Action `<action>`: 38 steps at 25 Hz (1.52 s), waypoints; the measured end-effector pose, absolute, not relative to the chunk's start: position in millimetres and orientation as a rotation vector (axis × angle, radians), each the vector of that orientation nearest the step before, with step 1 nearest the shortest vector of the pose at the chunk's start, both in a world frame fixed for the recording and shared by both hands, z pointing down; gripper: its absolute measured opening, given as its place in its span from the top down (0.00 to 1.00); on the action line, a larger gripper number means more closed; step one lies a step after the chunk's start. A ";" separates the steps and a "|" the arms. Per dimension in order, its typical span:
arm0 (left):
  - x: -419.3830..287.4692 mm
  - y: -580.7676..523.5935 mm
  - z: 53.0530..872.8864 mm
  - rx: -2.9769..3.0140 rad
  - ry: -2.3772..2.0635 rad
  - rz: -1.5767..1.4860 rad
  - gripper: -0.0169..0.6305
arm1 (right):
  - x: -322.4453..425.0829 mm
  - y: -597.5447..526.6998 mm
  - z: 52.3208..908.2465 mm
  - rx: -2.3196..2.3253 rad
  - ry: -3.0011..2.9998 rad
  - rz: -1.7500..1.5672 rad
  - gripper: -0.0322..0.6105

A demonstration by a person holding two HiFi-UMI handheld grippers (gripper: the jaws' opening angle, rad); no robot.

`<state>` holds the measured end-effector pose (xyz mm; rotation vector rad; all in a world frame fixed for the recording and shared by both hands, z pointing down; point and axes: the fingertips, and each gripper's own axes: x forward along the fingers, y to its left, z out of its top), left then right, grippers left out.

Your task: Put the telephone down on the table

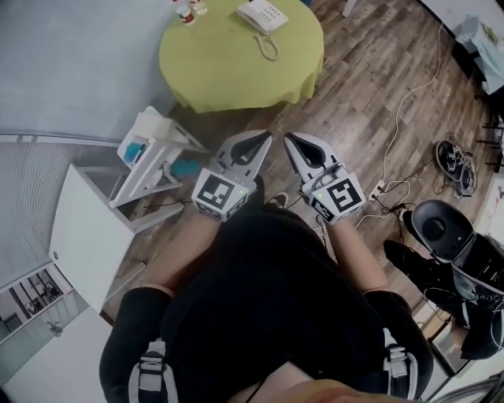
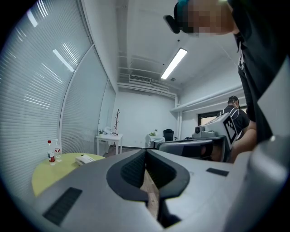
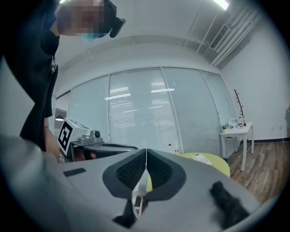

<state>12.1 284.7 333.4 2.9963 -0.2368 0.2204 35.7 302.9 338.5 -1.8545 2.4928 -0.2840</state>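
Note:
A white telephone (image 1: 262,14) with a coiled cord rests on the round yellow-green table (image 1: 228,75) at the top of the head view, well ahead of both grippers. It shows small in the left gripper view as the telephone (image 2: 84,159) and in the right gripper view as the telephone (image 3: 203,158). My left gripper (image 1: 265,138) and right gripper (image 1: 290,138) are held side by side at waist height, tips close together. Both are shut with nothing between the jaws, seen also as the left gripper (image 2: 146,152) and the right gripper (image 3: 146,151).
Small bottles (image 1: 189,9) stand at the table's far left edge. A white rack (image 1: 153,153) and a white cabinet (image 1: 90,228) sit left. Cables (image 1: 390,185), a black chair (image 1: 441,228) and bags lie right on the wood floor. A second person (image 2: 238,122) stands in the room.

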 end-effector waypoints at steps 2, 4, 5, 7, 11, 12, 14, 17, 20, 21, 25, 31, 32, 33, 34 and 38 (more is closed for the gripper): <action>15.3 273.3 337.7 2.992 -0.231 0.217 0.95 | 37.8 290.8 341.5 -1.858 2.504 -0.284 0.92; 17.9 260.3 340.7 2.988 -0.228 0.215 0.95 | 40.4 277.9 344.3 -1.867 2.512 -0.290 0.92; 19.2 254.0 341.5 2.988 -0.227 0.213 0.95 | 41.9 272.4 345.4 -1.871 2.511 -0.296 0.92; 22.8 241.4 342.2 2.988 -0.220 0.205 0.95 | 45.9 261.8 347.5 -1.881 2.507 -0.309 0.92; 32.9 211.8 344.9 2.987 -0.195 0.199 0.95 | 57.6 233.6 351.0 -1.913 2.506 -0.320 0.92; 35.2 203.3 345.6 2.986 -0.192 0.200 0.95 | 60.7 224.8 351.5 -1.918 2.503 -0.323 0.92; 39.1 187.0 347.4 2.981 -0.189 0.197 0.95 | 65.4 207.7 352.6 -1.927 2.499 -0.329 0.92; 43.7 161.7 349.9 2.973 -0.182 0.194 0.95 | 70.0 181.6 355.1 -1.939 2.505 -0.336 0.92; 47.2 135.4 350.5 2.970 -0.175 0.188 0.95 | 73.6 153.8 354.2 -1.951 2.513 -0.331 0.92; 47.8 127.1 350.5 2.969 -0.173 0.185 0.95 | 74.1 145.1 353.5 -1.953 2.515 -0.329 0.92; 49.2 97.0 350.7 2.966 -0.166 0.173 0.95 | 74.5 115.5 352.8 -1.966 2.526 -0.322 0.92; 50.8 58.3 351.0 2.962 -0.123 0.164 0.95 | 77.0 75.7 353.7 -2.002 2.514 -0.326 0.92; 52.2 53.9 351.7 2.967 -0.113 0.171 0.95 | 78.4 70.9 355.1 -2.010 2.508 -0.327 0.92; 54.4 50.4 352.2 2.972 -0.099 0.176 0.95 | 80.2 66.1 356.9 -2.017 2.504 -0.328 0.92; 56.9 46.9 352.6 2.978 -0.085 0.177 0.95 | 82.0 61.0 358.9 -2.023 2.500 -0.331 0.92; 63.2 28.1 355.6 2.972 -0.074 0.187 0.95 | 86.9 40.4 363.1 -2.032 2.489 -0.350 0.92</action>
